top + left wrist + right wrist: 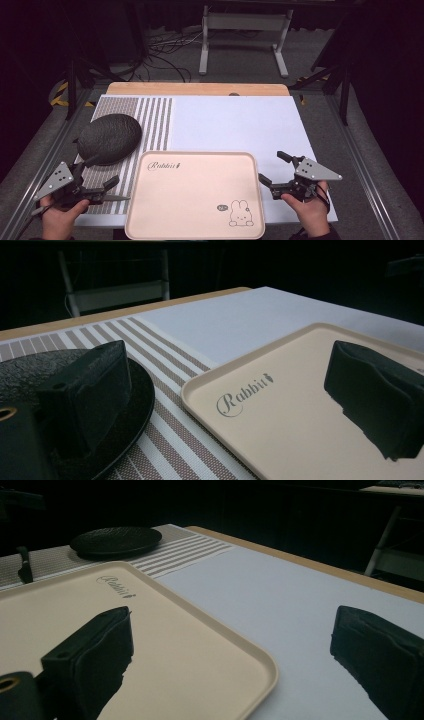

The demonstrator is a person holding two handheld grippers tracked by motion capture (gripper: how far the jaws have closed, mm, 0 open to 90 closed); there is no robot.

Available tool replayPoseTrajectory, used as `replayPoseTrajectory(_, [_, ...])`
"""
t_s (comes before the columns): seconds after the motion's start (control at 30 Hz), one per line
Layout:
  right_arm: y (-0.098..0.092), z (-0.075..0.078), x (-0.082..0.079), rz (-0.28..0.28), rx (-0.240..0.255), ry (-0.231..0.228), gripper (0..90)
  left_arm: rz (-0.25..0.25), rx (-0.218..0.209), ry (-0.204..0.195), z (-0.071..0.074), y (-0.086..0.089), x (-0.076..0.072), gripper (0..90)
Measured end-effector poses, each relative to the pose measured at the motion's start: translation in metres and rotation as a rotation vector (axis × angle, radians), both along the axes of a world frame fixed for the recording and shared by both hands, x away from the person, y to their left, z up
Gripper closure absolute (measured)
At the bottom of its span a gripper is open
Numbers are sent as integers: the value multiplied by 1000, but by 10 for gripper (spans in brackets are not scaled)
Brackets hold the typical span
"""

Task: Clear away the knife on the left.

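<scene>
I hold my left gripper [107, 187] low at my left, jaws spread wide and empty; my right gripper [272, 170] mirrors it, jaws wide apart, gripping nothing.

One beige tray [195, 200], one dark plate [110, 138], one striped mat [150, 120].

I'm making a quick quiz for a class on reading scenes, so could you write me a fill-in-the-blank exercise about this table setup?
1. The beige tray has a small cartoon ____ drawn in one corner.
2. The dark oval plate rests on the ____ placemat.
3. The script word printed on the tray reads ____.
4. The left tool and the right tool both have their jaws ____, holding nothing.

Missing words: rabbit; striped; Rabbit; open
</scene>
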State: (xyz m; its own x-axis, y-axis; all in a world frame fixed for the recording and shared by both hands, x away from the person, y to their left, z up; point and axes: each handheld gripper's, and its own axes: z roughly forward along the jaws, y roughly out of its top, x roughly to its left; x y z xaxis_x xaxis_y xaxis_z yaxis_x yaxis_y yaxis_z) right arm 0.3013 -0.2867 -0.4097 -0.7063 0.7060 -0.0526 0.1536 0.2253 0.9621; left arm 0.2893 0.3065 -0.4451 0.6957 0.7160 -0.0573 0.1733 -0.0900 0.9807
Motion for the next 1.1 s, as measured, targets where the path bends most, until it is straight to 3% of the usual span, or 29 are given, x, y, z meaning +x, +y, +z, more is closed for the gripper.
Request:
replayPoseTrajectory(0.27, [-5, -3, -1, -12, -2, 8, 46, -33, 33, 12, 3, -2, -1, 60])
replayPoseTrajectory(0.6, [-5, -4, 0, -3, 13, 22, 45, -33, -5, 44, 2, 0, -1, 59])
replayPoseTrajectory(0.8, [-6, -5, 1, -7, 12, 30, 46, -37, 7, 57, 2, -2, 0, 49])
replayPoseTrajectory(0.83, [-6, -5, 1, -9, 12, 31, 46, -52, 22, 96, 2, -3, 2, 51])
replayPoseTrajectory(0.87, [-7, -5, 2, -8, 14, 32, 49, -57, 63, 126, 2, -2, 6, 51])
replayPoseTrajectory(1.03, [-10, -7, 3, -6, 25, 48, 53, -89, 170, 158, 14, 5, 11, 60])
replayPoseTrajectory(1.1, [-10, -9, 3, -4, 28, 56, 54, -101, 236, 167, 21, 7, 12, 54])
